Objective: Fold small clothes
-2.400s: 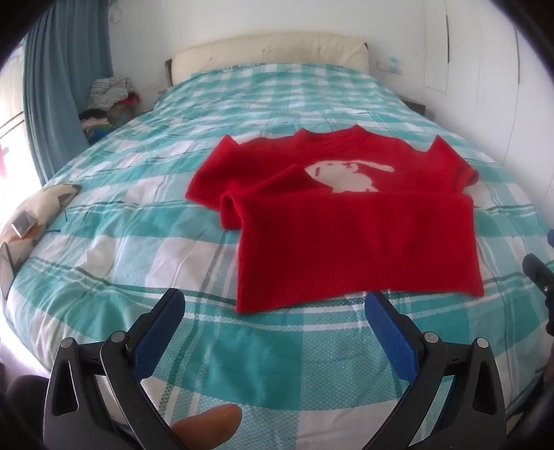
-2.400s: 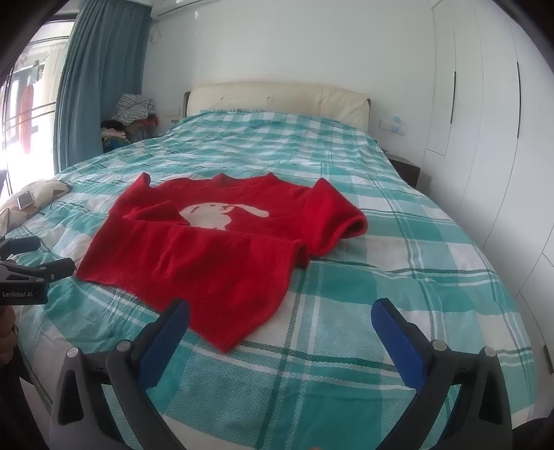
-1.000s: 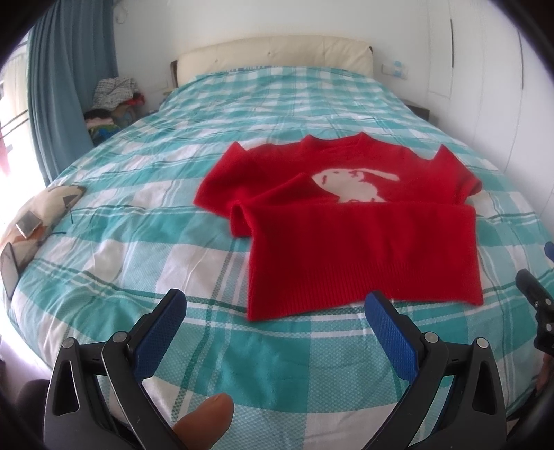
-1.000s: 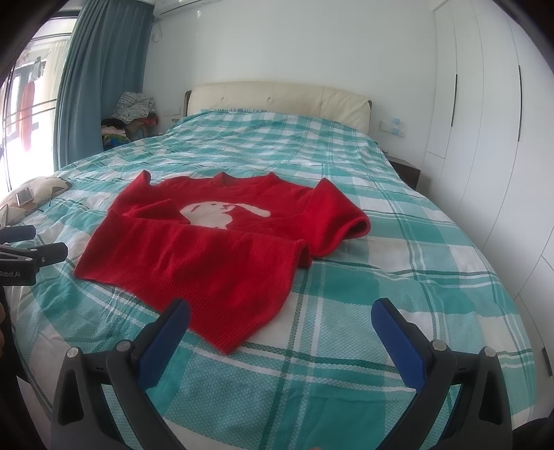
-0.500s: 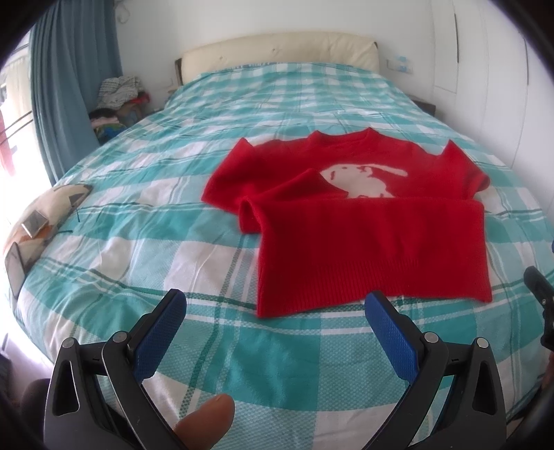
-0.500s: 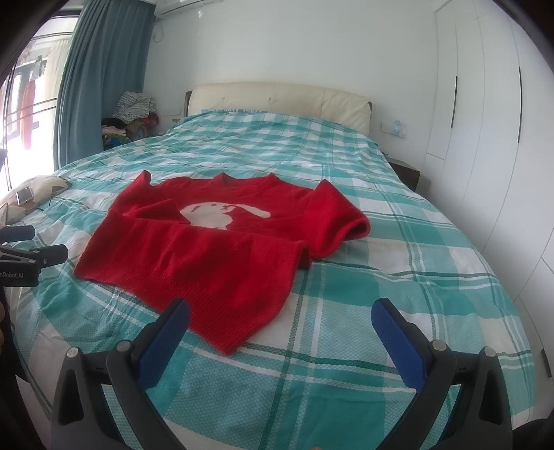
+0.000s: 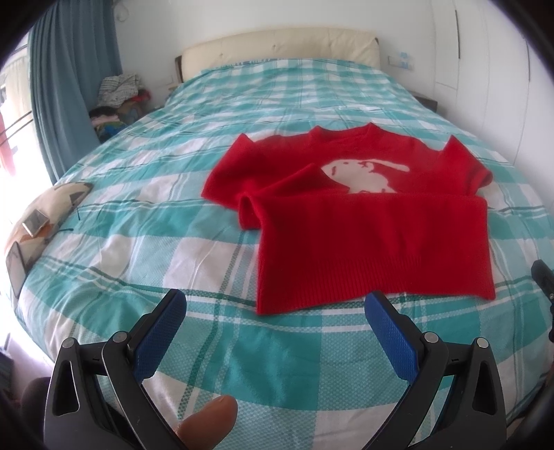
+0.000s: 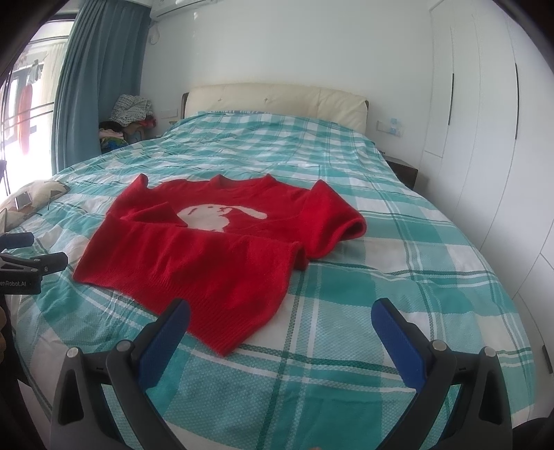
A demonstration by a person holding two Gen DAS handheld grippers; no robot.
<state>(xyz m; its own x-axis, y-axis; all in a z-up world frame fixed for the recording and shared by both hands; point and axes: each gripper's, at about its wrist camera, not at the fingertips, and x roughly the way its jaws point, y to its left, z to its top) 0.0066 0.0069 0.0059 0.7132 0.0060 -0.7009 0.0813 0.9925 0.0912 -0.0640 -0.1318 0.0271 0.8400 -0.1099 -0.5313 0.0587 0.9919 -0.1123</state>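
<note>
Fingertip (image 7: 207, 420) left view only | air conditioner (image 8: 176, 5) right view only

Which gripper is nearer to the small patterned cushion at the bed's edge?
Left. The left gripper hangs open over the bed's near edge on the side where the patterned cushion lies; the right gripper, also open, sits past the red sweater's far hem corner.

Two sets of hand-held tongs, each a black plastic frame with triangular cut-outs and silver rivets, fill the lower edge of both wrist views. The left tongs (image 7: 275, 316) and right tongs (image 8: 280, 320) carry blue, dimpled pads (image 7: 389, 334) on their inner faces. White lettering reading "enRobot.AI" marks the black body at the right view's left edge. A fingertip (image 7: 207, 427) shows bottom centre.
</note>
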